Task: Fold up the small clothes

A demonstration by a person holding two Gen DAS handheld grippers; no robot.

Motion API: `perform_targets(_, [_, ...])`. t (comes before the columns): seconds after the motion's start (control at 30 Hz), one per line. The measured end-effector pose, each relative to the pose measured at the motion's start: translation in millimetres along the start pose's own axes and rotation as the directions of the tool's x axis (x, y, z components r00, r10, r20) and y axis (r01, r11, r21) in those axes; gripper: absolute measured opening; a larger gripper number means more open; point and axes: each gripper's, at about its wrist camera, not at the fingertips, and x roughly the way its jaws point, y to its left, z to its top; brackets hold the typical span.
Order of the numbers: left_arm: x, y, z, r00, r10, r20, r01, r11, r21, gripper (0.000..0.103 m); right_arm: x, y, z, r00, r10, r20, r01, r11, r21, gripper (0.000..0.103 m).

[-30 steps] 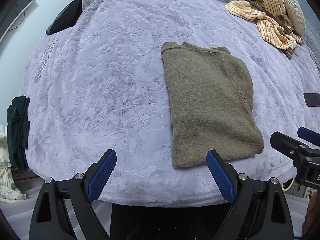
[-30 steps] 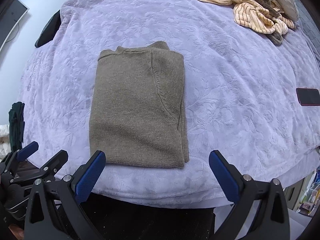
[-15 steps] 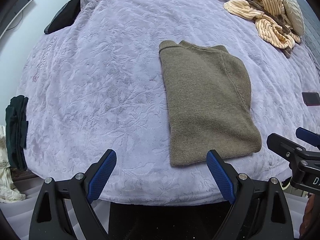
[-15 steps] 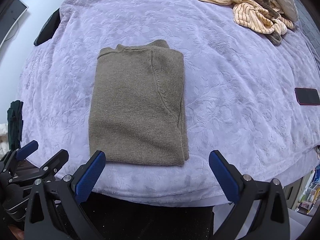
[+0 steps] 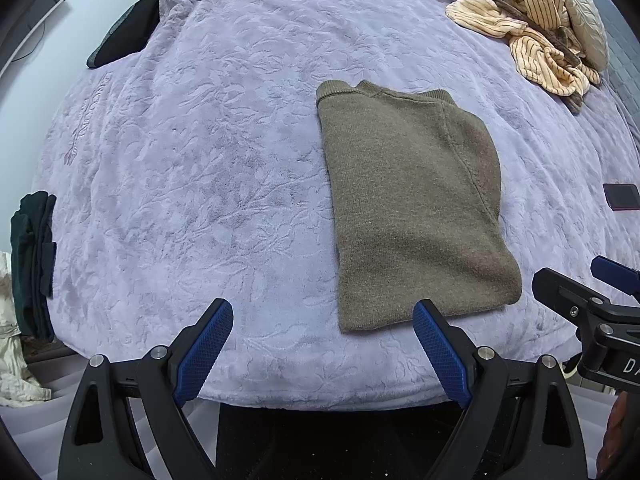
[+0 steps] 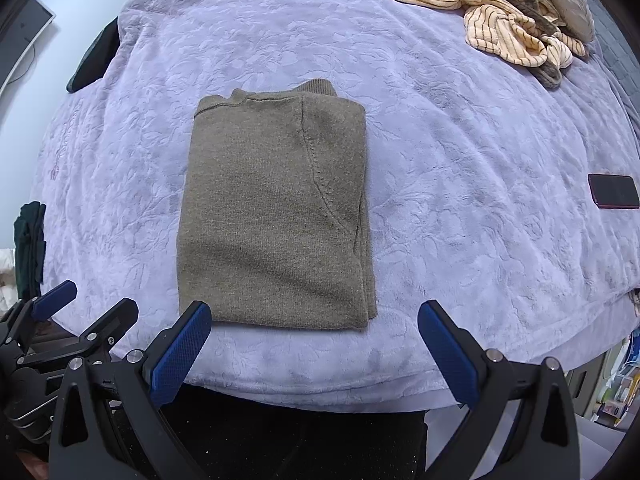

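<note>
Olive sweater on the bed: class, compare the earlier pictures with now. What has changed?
Almost nothing. The folded olive sweater keeps its shape and place on the lavender blanket; both cameras have drifted only slightly. The left gripper and right gripper stay open and empty.

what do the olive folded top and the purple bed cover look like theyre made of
The olive folded top looks like a fine wool-type knit, matte and slightly fuzzy, with ribbed bands at its far edge and a stitched seam line. The purple bed cover looks like plush fleece or velvet, soft with a faint sheen and an embossed leaf pattern. The exact fibre of either cannot be told.
</note>
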Motion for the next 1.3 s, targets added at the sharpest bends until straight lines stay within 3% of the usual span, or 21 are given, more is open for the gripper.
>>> perform_targets(1.3, [0.4, 1.1, 2.5, 1.000, 0.011, -0.010, -0.012, 1.000, -0.005, 0.092, 1.8, 6.6, 0.6, 1.000, -0.012, -0.006, 0.012, 1.000, -0.009, 0.103])
